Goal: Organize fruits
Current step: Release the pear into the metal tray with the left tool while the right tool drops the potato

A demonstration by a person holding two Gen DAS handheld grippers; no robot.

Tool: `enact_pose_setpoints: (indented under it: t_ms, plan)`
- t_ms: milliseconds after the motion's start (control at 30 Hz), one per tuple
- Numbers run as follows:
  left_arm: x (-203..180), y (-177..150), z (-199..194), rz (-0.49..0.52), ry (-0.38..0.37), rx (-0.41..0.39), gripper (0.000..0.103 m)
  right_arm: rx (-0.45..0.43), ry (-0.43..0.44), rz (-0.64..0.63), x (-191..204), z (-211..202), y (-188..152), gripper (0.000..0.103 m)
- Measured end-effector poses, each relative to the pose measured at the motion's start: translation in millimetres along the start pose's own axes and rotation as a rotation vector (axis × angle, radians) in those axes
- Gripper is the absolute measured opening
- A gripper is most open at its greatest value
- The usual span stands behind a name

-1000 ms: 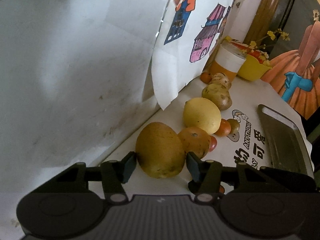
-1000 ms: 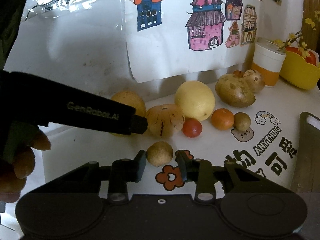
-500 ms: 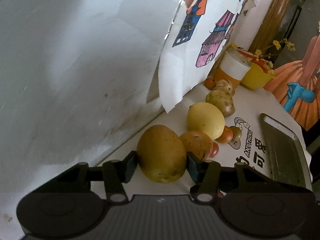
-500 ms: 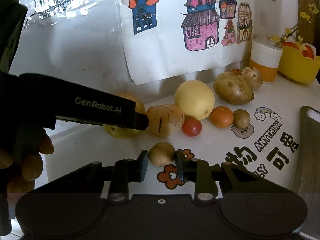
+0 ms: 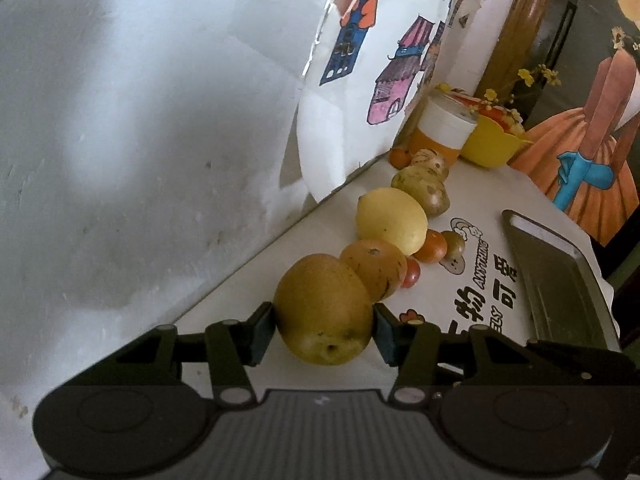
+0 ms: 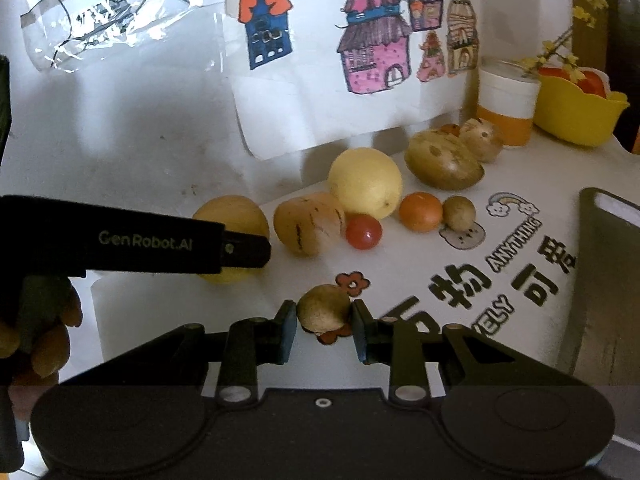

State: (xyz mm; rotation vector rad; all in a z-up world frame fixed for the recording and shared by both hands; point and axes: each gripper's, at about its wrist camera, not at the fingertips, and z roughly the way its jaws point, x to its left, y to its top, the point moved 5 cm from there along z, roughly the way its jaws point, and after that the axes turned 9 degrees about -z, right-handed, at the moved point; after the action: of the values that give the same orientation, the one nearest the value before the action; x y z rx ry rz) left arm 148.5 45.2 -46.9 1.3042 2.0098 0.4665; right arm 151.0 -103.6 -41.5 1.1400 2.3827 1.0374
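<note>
The left tool is now pinching the pear off the counter; the right tool is closing around a small brown fruit, apparently gripping it.

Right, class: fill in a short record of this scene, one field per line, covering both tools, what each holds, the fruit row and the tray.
left tool: shut on pear
right tool: pads on either side of small brown fruit, grip unclear
fruit row: striped fruit, lemon, cherry tomato, orange
tray: grey, at right edge, nothing visible on it
table: white, printed lettering
</note>
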Motion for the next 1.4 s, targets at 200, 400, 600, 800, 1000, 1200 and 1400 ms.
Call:
enact_pose_setpoints:
  t_ms: [200, 400, 600, 800, 1000, 1200, 1400]
  plan:
    - [1, 3, 7, 0.004, 0.003, 0.007, 0.062, -0.002, -0.006, 0.008, -3, -3, -3, 0.031]
    - [-1, 2, 10, 0.035, 0.004, -0.004, 0.056, -0.012, -0.009, 0.007, -3, -1, -3, 0.031]
    - [0, -2, 4, 0.02, 0.007, 0.001, 0.055, -0.017, -0.004, 0.017, -2, -2, -2, 0.031]
    - [-9, -8, -7, 0.036, -0.016, 0.012, 0.055, -0.049, -0.008, 0.045, -5, -16, -1, 0.031]
    - [-39, 2, -21, 0.071, -0.086, 0.011, 0.055, -0.1, -0.045, 0.093, -23, -47, -1, 0.031]
    - [-84, 14, -20, 0.13, -0.165, 0.03, 0.055, -0.145, -0.134, 0.157, -63, -84, -10, 0.031]
    - [-140, 22, -2, 0.174, -0.236, 0.05, 0.055, -0.163, -0.263, 0.197, -122, -112, -16, 0.031]
